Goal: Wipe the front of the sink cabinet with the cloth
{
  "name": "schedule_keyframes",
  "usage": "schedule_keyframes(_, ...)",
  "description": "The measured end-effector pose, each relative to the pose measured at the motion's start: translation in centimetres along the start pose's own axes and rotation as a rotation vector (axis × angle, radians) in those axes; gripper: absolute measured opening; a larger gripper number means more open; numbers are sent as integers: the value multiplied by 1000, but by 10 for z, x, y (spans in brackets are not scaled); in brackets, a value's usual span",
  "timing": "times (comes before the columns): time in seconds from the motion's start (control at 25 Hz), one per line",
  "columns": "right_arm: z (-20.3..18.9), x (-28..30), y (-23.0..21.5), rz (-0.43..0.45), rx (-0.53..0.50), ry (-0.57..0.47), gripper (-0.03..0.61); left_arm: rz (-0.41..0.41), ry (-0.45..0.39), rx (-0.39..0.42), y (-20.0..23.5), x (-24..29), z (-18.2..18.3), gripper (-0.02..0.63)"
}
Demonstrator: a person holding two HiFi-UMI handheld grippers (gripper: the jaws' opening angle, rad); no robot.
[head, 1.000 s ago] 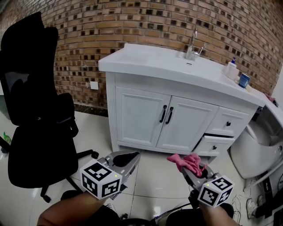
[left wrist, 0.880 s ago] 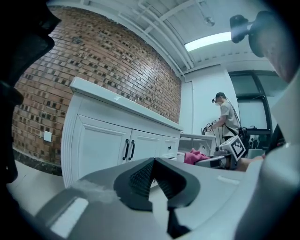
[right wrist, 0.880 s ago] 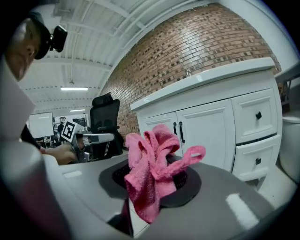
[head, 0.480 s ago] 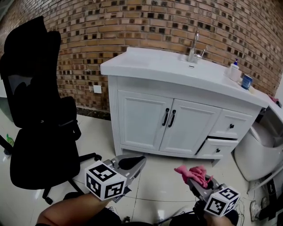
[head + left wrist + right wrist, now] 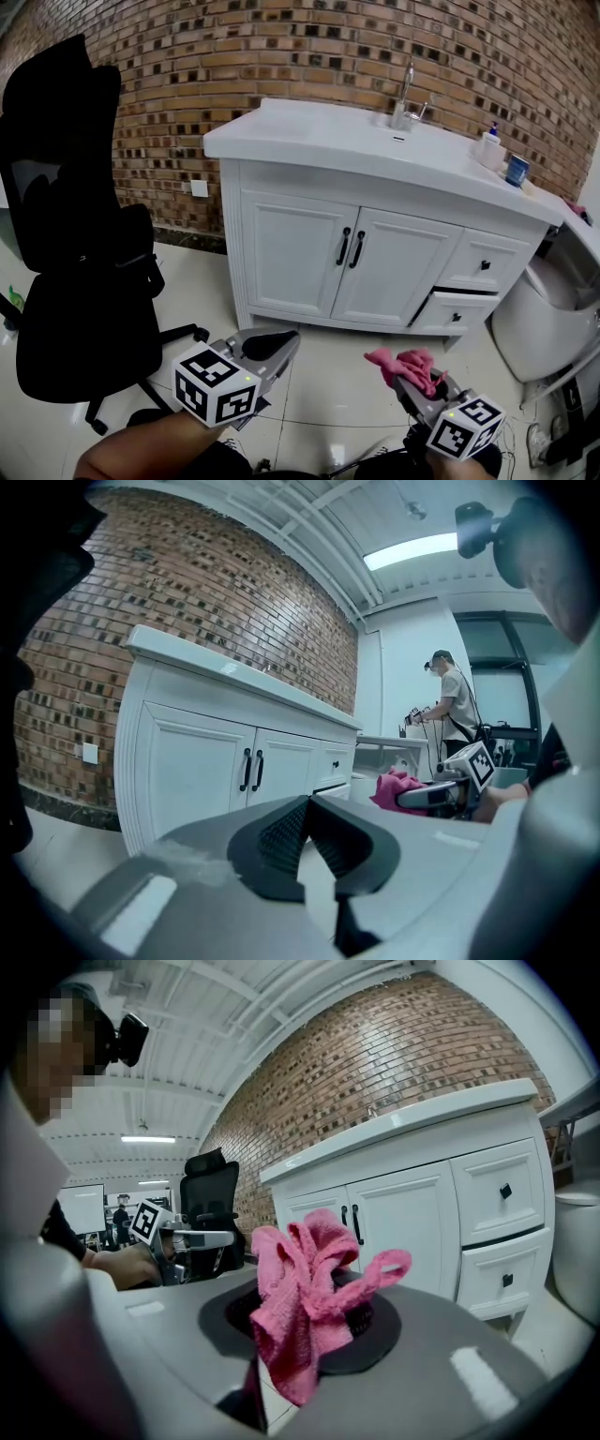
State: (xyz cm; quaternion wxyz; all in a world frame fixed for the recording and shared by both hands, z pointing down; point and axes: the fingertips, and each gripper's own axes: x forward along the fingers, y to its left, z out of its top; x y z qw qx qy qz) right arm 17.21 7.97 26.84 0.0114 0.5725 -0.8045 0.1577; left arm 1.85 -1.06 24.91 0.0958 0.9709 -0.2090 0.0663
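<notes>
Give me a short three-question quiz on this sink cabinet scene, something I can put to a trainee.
1. True or false: the right gripper has its jaws shut on the pink cloth.
2. In the head view, what stands to the left of the sink cabinet? A) a bucket B) a black office chair C) a ladder
3. Is the cloth touching the cabinet front yet?

Key: 1 true; 2 B; 3 no, the cloth is held apart from the cabinet.
</notes>
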Motion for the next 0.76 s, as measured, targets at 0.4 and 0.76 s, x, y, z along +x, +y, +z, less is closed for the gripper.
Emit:
schedule_keyframes(0.4,-1,1,-2,-6,11,0,114,-7,5,-2,-1,2,-1,5)
schedule_keyframes(0.76,0,2,1,1,9,-1,112,-3,3,-2,0,2,-1,5)
